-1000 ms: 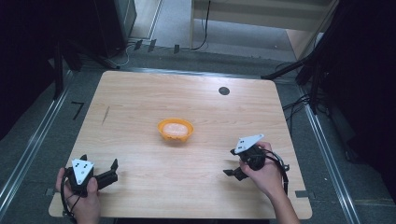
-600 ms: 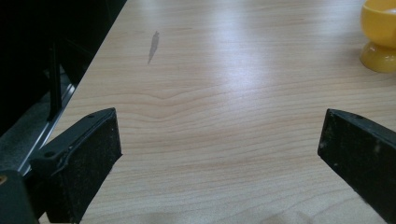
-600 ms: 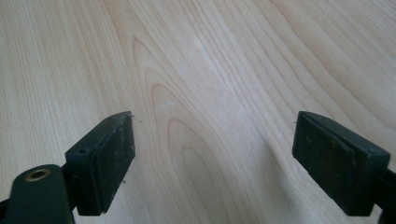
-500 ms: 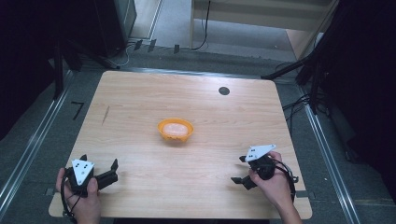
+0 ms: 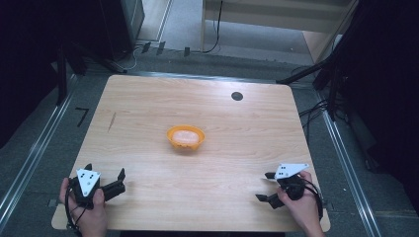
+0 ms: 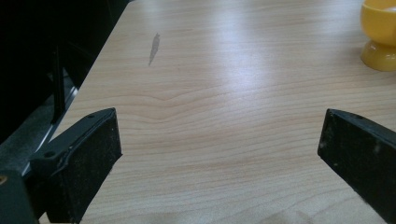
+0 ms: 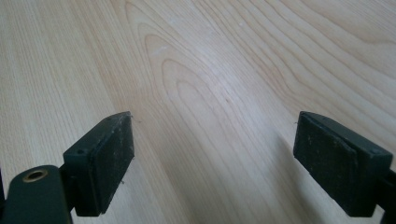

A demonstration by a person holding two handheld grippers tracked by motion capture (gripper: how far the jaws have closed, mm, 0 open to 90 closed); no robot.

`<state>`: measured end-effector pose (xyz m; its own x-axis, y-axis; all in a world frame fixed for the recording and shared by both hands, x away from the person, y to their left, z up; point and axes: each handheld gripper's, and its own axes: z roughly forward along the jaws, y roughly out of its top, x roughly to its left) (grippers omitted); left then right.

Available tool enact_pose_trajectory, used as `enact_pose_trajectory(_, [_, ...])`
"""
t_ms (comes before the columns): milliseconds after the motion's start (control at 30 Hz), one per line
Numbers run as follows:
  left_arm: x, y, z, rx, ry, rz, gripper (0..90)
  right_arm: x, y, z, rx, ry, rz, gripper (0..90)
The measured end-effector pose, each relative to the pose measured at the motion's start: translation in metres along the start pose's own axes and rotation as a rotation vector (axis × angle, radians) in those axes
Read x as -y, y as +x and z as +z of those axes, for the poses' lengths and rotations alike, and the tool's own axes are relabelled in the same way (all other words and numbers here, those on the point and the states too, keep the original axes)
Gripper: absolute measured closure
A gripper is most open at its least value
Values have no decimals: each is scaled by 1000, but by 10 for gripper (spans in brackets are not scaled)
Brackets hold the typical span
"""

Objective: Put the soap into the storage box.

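An orange bowl (image 5: 186, 138) sits mid-table (image 5: 148, 98). Nearer the person than the bowl, the left gripper (image 5: 104, 180) and right gripper (image 5: 264, 186) rest wide-jawed at either side.

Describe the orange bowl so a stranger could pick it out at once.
Start at the wooden table. Near its middle stands a small orange bowl on a short foot, holding something pale. It is the one bright thing there, apart from both grippers at the near edge.

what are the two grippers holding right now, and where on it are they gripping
Nothing is held. The left gripper and the right gripper both have their jaws wide apart over bare table, and the orange bowl sits untouched mid-table.
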<state>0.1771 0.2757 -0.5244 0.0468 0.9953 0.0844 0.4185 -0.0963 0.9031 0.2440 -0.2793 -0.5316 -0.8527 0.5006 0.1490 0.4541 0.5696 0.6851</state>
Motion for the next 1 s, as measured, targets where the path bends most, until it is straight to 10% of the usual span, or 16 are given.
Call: enact_pose_trajectory(1000, [0,-2,0,-10,1,16,0,69,-12,-47,85,-111,115,94])
